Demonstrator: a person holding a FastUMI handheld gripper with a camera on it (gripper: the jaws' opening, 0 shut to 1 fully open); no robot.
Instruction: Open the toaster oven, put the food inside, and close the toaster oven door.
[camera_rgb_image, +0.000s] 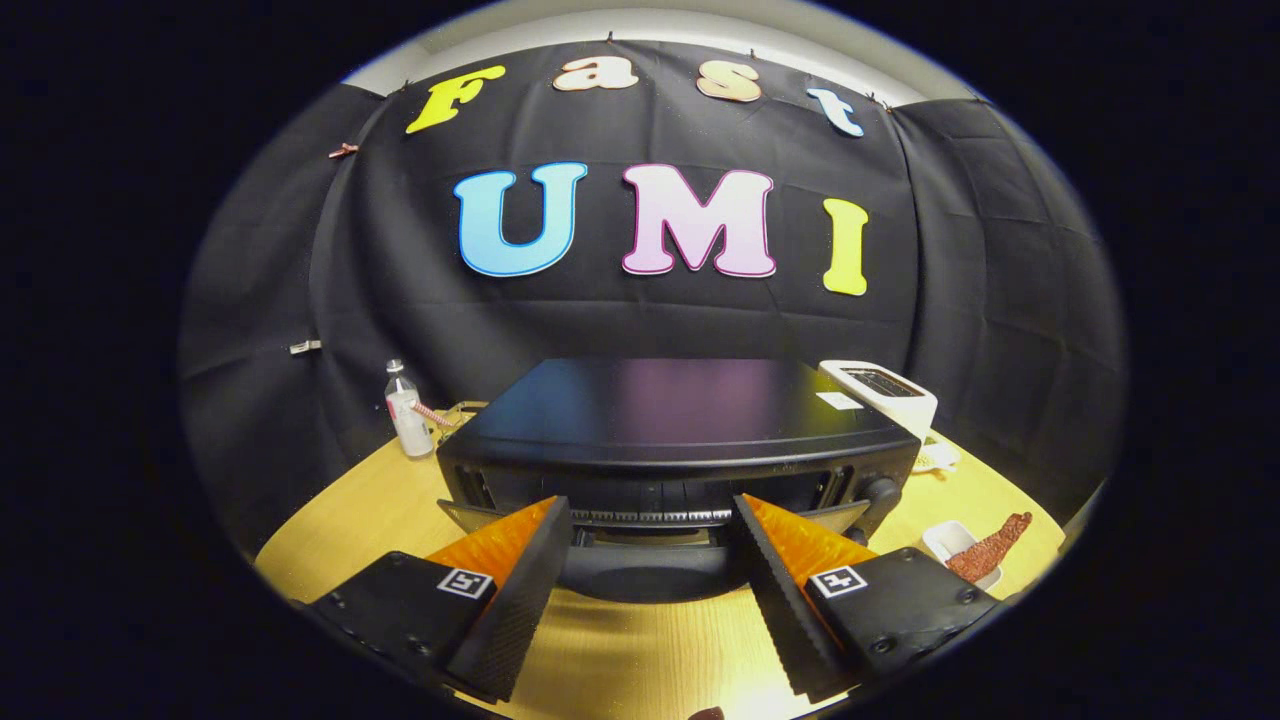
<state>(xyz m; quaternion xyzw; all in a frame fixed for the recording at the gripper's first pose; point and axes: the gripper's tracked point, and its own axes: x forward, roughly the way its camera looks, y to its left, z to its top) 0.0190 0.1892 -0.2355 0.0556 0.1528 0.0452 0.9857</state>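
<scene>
A black toaster oven (670, 415) stands on the wooden table just ahead of my fingers. Its door (650, 578) is folded down toward me, and the wire rack (650, 517) inside shows in the opening. My gripper (650, 503) is open, its two fingers spread wide either side of the lowered door and holding nothing. The food, a reddish-brown strip (990, 545), lies in a small white dish (945, 540) on the table to the right of the oven, beyond my right finger.
A clear plastic bottle (406, 410) stands left of the oven near the cloth wall. A white toaster (885, 392) sits behind the oven's right corner. Bare wooden tabletop (640, 650) lies between and under my fingers.
</scene>
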